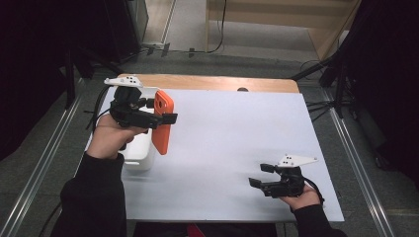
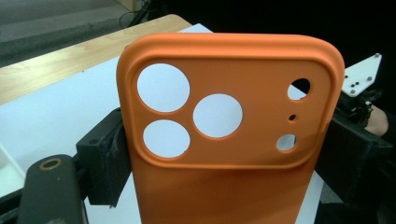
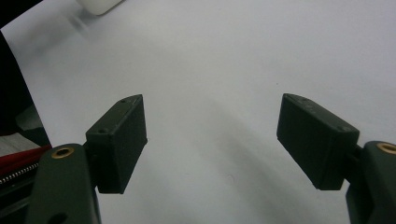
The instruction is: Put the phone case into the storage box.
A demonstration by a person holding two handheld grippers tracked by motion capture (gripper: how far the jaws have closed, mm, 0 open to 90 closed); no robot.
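Observation:
An orange phone case (image 1: 162, 121) hangs upright above the left side of the white table, and my left gripper (image 1: 159, 115) is shut on its two long sides. In the left gripper view the orange phone case (image 2: 224, 154) shows its back with three round camera holes, and both black jaws press against its edges. My right gripper (image 1: 261, 176) rests low near the table's front right, open, with nothing between its jaws. In the right gripper view the right gripper (image 3: 212, 140) stands wide apart over bare white tabletop.
A white box (image 1: 141, 150) sits under my left hand at the table's left edge. The white table top (image 1: 232, 143) has a wooden strip (image 1: 222, 83) along its far edge. Dark stands and cables flank the table on both sides.

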